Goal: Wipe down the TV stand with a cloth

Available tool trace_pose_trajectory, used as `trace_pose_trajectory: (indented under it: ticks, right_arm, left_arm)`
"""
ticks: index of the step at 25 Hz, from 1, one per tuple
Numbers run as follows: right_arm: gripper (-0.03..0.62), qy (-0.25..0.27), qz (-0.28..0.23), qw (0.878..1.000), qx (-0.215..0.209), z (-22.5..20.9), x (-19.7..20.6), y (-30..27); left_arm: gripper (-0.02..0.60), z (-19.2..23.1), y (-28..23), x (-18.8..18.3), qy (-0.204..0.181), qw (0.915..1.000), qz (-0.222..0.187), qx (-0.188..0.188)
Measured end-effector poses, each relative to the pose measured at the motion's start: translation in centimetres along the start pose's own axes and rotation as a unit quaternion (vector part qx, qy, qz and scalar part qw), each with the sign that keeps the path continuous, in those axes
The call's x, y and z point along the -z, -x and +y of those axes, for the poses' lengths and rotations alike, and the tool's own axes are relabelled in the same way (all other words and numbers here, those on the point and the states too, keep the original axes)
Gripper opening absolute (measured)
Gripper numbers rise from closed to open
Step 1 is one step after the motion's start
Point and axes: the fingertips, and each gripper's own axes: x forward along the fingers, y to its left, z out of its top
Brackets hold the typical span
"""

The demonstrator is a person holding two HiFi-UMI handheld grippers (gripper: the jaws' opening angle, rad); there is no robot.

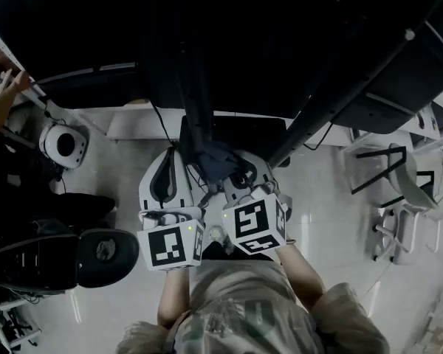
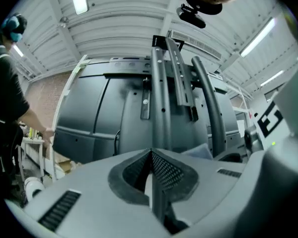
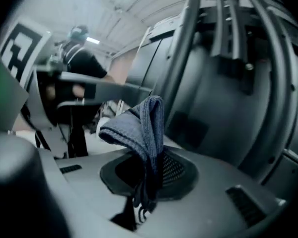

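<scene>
The TV's black back (image 1: 229,35) fills the top of the head view, and the stand's dark column (image 1: 198,102) runs down from it towards me. My right gripper (image 1: 240,169) is shut on a blue-grey cloth (image 1: 213,161) held close against the column's lower part. In the right gripper view the cloth (image 3: 141,128) droops over the shut jaws of that gripper (image 3: 151,155), with the stand's curved rails (image 3: 188,48) just behind. My left gripper (image 1: 174,153) is beside it, to the column's left. Its jaws (image 2: 151,157) are shut with nothing in them, pointing at the mounting rails (image 2: 161,98).
A person in dark clothes (image 1: 1,105) stands at the far left by a shelf. A white round device (image 1: 63,144) and a black office chair (image 1: 96,253) are on the floor at left. A white frame chair (image 1: 399,190) stands at right. A dark strut (image 1: 347,80) slants up right.
</scene>
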Motion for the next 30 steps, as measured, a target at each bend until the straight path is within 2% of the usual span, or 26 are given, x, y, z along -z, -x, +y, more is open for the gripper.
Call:
trace_pose_trajectory:
  ticks: [3, 6, 9, 12, 15, 20, 30]
  right_arm:
    - [0.063, -0.087, -0.095, 0.991, 0.042, -4.6, -4.6, 4.5]
    - [0.063, -0.164, -0.163, 0.969, 0.086, -8.1, -6.1, 8.4]
    - [0.064, -0.225, -0.200, 0.946, 0.124, -10.1, -5.2, 11.5]
    - [0.064, -0.244, -0.209, 0.934, 0.158, -11.8, -3.5, 14.1]
    - [0.063, -0.248, -0.215, 0.928, 0.176, -12.5, -2.4, 16.0]
    - [0.063, -0.226, -0.225, 0.926, 0.200, -12.9, -2.3, 17.3]
    - [0.063, -0.235, -0.222, 0.927, 0.190, -13.0, -2.1, 17.2]
  left_arm:
    - [0.015, -3.1, -0.4, -3.7, -0.022, 0.9989, -0.031, 0.028]
    - [0.015, -5.0, -0.3, -5.7, -0.023, 0.9966, -0.057, 0.055]
    - [0.015, -6.6, -0.1, -6.7, -0.018, 0.9943, -0.072, 0.076]
    - [0.015, -8.8, 0.0, -7.3, -0.018, 0.9920, -0.081, 0.095]
    - [0.015, -10.3, 0.2, -7.5, -0.022, 0.9903, -0.084, 0.108]
    - [0.016, -11.0, 0.4, -7.9, -0.025, 0.9894, -0.092, 0.110]
    - [0.015, -11.5, 0.2, -8.2, -0.032, 0.9894, -0.089, 0.110]
